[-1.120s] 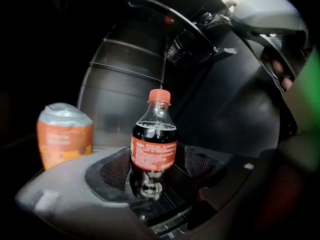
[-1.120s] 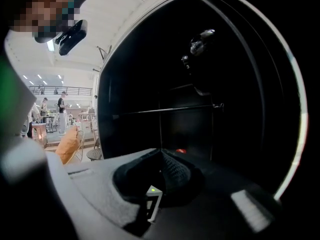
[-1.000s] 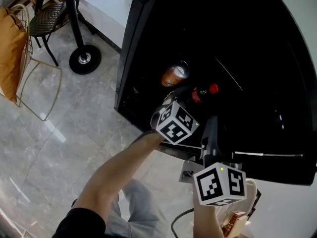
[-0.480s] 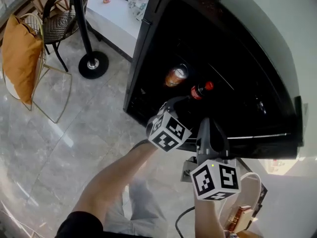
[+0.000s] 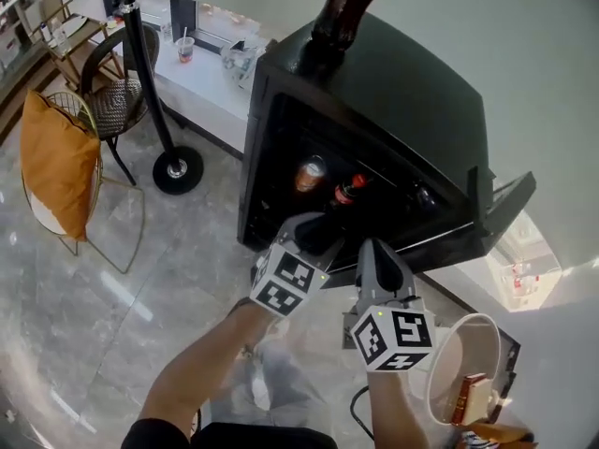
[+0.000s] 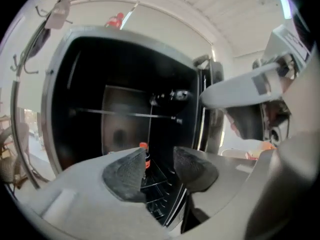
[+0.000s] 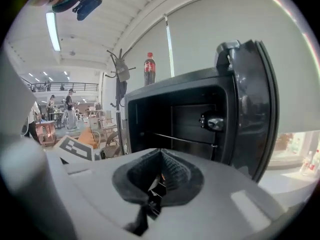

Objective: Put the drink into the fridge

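Well, the left gripper [image 6: 158, 165] hangs right at the mouth of the fridge [image 5: 402, 92], jaws closing with a clear gap between them and nothing in it, so that one is empty. The drink looks to be home: a red-capped bottle [image 5: 348, 192] lies on the shelf inside, just beside a can [image 5: 309, 171], neck toward the opening. I'd judge the placing done. The right gripper [image 7: 160, 176] sits just beside the left, a touch lower, jaws pressed fully together on nothing. It faces the opening too, with the door [image 5: 496, 204] standing open off to its right, so it seems well placed to push that door shut. Nothing blocks the door's swing that I can see, though both grippers sit in front of the opening and would want to clear out first. Around them, a second cola bottle [image 5: 344, 7] stands upright on the fridge's top, a cup [image 5: 184, 47] rests on the white tabletop [image 5: 201, 87] behind, and a wire chair with an orange cushion [image 5: 56, 162] sits well apart on the floor.
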The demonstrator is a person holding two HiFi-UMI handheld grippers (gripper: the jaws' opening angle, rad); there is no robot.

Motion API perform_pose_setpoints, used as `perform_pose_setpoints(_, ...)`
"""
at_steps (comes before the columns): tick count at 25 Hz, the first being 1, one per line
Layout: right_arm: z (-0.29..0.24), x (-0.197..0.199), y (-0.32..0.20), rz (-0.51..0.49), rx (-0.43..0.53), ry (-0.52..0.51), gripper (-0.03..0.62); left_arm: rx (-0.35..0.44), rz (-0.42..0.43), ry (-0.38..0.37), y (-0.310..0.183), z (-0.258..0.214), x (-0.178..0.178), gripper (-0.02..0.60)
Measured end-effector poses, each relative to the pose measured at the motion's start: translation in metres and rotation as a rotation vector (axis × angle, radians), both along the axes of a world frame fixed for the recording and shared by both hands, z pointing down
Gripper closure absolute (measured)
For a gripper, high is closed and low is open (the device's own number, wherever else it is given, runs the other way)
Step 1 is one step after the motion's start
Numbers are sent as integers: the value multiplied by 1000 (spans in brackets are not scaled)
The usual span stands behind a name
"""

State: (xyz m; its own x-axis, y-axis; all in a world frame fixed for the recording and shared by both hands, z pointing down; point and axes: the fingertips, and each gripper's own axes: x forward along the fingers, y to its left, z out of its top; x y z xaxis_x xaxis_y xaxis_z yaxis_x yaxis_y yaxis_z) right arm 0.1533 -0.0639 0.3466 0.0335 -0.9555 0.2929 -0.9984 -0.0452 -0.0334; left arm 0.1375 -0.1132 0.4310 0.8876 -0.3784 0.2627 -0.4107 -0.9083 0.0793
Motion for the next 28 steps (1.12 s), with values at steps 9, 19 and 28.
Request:
perform_pose_setpoints(9, -58, -29, 30, -80, 8, 32, 594, 24, -53, 26, 39, -98, -50, 474)
perform_pose_setpoints(19, -90, -78, 58, -183, 54, -9, 595, 12, -117, 50, 78, -152, -97, 577)
perform_pose_setpoints(28, -99, -97, 58, -202, 74, -26, 595, -7, -161, 61, 82, -167, -129, 578)
